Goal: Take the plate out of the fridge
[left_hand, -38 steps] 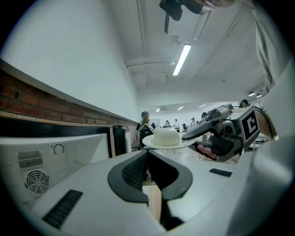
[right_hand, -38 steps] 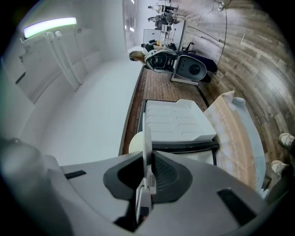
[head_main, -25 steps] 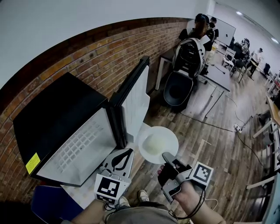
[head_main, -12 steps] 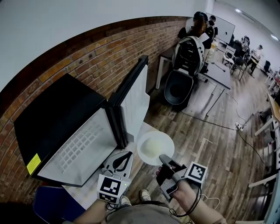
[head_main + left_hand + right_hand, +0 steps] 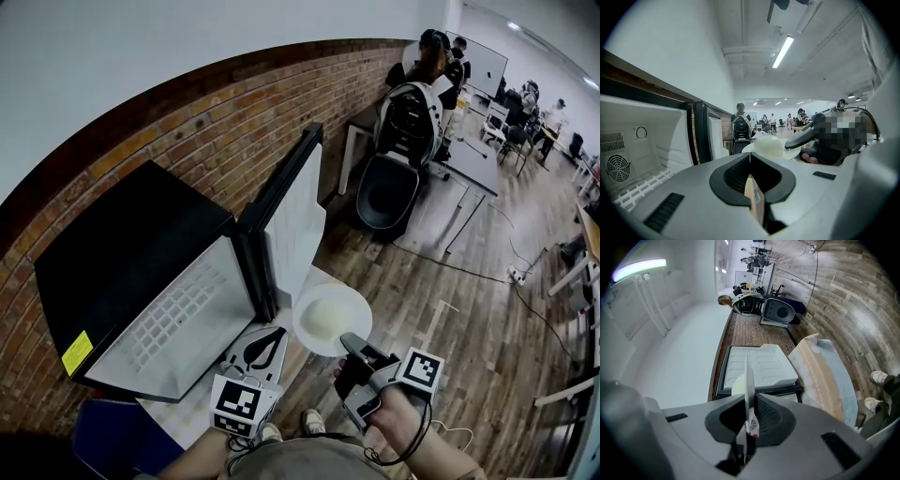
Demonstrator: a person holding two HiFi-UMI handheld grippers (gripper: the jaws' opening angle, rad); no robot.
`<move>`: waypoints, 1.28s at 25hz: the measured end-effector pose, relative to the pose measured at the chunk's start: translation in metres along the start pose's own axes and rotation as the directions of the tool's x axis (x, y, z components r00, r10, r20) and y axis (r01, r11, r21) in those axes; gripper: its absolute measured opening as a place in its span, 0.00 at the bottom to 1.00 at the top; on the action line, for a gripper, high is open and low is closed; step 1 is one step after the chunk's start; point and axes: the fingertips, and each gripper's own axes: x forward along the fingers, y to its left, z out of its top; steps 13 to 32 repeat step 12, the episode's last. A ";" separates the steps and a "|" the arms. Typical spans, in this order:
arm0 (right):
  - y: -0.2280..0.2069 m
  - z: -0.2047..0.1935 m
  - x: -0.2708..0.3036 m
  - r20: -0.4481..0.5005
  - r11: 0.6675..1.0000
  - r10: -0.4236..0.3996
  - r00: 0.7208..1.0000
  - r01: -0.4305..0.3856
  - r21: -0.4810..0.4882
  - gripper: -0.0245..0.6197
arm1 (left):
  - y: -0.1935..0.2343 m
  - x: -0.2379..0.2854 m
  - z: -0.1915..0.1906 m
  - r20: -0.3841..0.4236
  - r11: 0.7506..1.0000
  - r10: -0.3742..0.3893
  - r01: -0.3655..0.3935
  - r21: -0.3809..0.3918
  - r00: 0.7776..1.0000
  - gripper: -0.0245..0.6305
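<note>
The fridge [image 5: 141,281] stands open with its door [image 5: 292,220] swung wide, and the left gripper [image 5: 267,339] sits just in front of it, jaws pressed together on nothing. The white plate [image 5: 330,317] is already out, just right of the door's lower edge. The right gripper [image 5: 354,345] pinches its near rim between almost closed jaws, so I'd say only setting it down remains.

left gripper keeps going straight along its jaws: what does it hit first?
Probably the plate, near its left rim, held by the right gripper. The open fridge door stands just left of that line, and depth is unclear.
</note>
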 end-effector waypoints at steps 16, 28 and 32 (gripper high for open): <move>0.002 -0.008 0.002 -0.023 1.000 0.001 1.000 -0.001 -0.009 0.11 | 0.000 -0.008 0.001 0.000 1.000 -0.002 0.002 0.008 1.000 0.07; 0.002 -0.008 0.002 -0.023 1.000 0.001 1.000 -0.001 -0.009 0.11 | 0.000 -0.008 0.001 0.000 1.000 -0.002 0.002 0.008 1.000 0.07; 0.002 -0.008 0.002 -0.023 1.000 0.001 1.000 -0.001 -0.009 0.11 | 0.000 -0.008 0.001 0.000 1.000 -0.002 0.002 0.008 1.000 0.07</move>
